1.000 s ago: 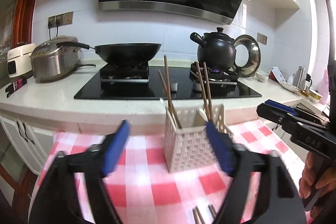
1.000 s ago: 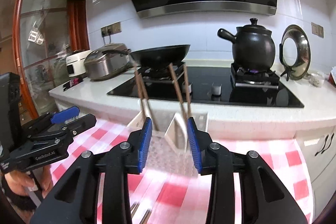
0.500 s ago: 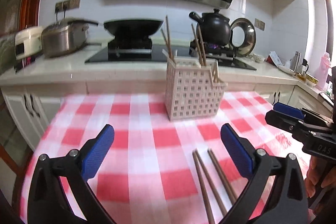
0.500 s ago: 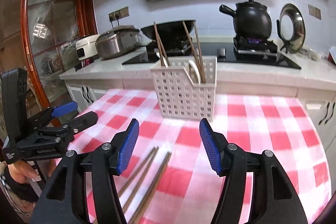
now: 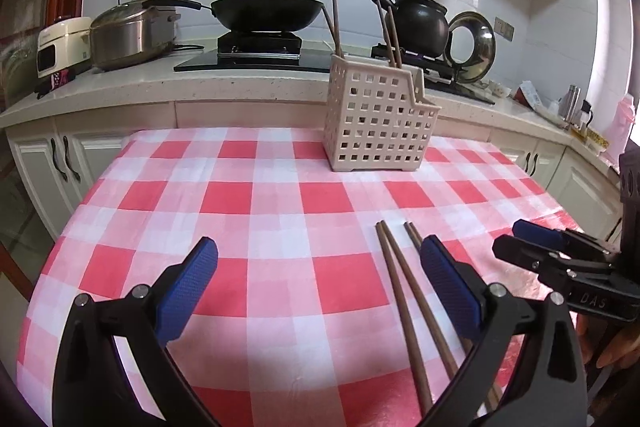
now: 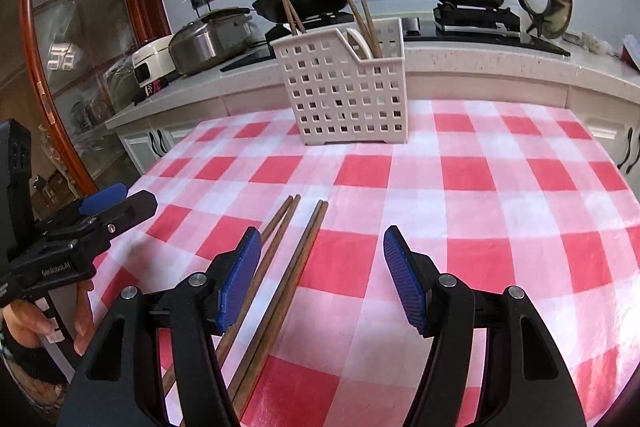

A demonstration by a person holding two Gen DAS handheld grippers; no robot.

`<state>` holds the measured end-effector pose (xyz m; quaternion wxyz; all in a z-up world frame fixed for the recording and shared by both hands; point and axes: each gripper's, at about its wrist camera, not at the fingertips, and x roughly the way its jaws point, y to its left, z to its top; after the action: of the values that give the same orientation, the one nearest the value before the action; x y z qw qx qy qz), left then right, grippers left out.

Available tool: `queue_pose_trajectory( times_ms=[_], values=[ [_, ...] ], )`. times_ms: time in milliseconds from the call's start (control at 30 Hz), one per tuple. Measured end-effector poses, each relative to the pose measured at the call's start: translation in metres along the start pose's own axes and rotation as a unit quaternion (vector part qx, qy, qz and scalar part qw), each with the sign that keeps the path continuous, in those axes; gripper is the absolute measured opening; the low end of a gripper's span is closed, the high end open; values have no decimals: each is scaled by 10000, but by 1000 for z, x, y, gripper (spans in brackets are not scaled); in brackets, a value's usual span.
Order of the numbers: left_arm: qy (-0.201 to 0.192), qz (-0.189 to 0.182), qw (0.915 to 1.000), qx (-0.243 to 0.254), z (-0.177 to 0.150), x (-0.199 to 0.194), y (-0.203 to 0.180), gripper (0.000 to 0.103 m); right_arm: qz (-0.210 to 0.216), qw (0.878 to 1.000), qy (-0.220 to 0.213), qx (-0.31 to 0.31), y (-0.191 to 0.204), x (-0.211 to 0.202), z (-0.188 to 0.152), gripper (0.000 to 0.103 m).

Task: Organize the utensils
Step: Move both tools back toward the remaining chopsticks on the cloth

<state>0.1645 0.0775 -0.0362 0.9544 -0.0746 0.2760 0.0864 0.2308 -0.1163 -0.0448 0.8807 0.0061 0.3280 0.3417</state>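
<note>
Left gripper: jaws spread wide, empty, low over the checked tabletop. Right gripper: jaws opening, nothing pinched, over the loose chopsticks. Four chopsticks lie flat near the front edge, to be collected. White slotted basket, farther back: upright, already holding several chopsticks. Judged partly done; the loose four remain.

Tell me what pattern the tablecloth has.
Red, pink and white checks on the tablecloth, clearest in the right wrist view.
</note>
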Motion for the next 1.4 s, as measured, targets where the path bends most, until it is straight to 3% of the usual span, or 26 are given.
queue_pose_trajectory(
  times_ms=[467,667,1100,1400],
  values=[
    [668,-577,9961,25,-17,22,-5,98,-14,9983,579,-23,4,27,-6,61],
    [1082,-936,9895,-187,-20,34,3,98,-22,9953,963,-12,3,43,-6,36],
    [1136,-1004,9879,-310,-22,38,12,98,-168,9928,1183,-121,14,58,-6,27],
    [1131,-1078,9873,-303,-23,36,12,98,-601,9905,1212,-250,27,63,-8,17]
  ],
)
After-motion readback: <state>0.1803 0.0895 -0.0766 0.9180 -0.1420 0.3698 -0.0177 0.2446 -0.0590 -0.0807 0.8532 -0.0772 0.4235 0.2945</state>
